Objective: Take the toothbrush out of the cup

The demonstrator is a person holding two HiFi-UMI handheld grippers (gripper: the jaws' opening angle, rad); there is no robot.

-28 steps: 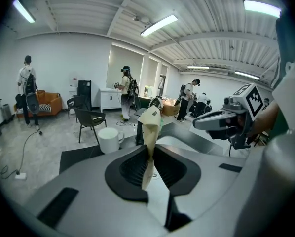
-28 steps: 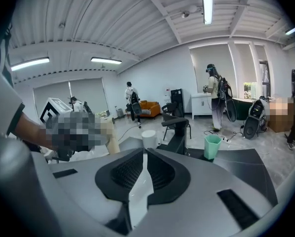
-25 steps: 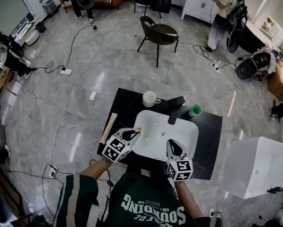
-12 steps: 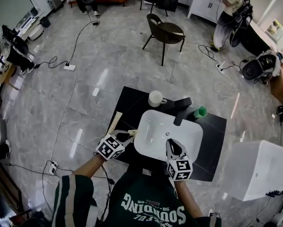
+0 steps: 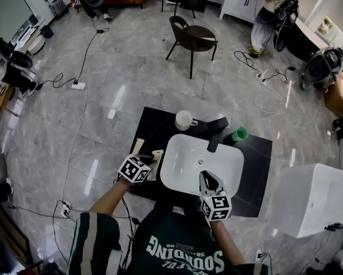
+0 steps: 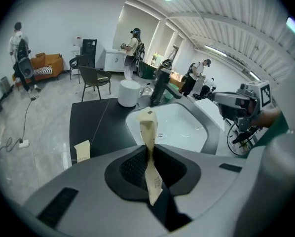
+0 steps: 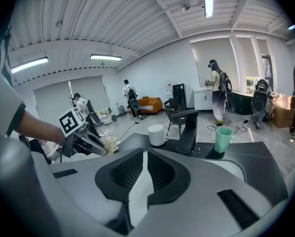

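My left gripper (image 5: 151,157) is shut on a cream-coloured toothbrush (image 5: 158,153), low over the black counter (image 5: 257,171) just left of the white sink (image 5: 180,173). In the left gripper view the toothbrush (image 6: 147,127) stands up between the jaws (image 6: 148,149), wide end on top. At the counter's back stand a white mug (image 5: 183,120) and a green cup (image 5: 238,133), either side of the black faucet (image 5: 214,132). My right gripper (image 5: 206,177) hovers at the sink's near rim, shut with nothing in it (image 7: 145,154). The right gripper view also shows the left gripper (image 7: 95,146).
A beige strip (image 5: 137,146) lies on the counter's left edge, close to the left gripper. A dark chair (image 5: 191,39) stands beyond the counter and a white box (image 5: 312,199) to its right. Cables cross the floor; people stand far back.
My left gripper carried the toothbrush leftward and down, from over the sink's left rim to over the counter beside it. The right gripper stayed put.
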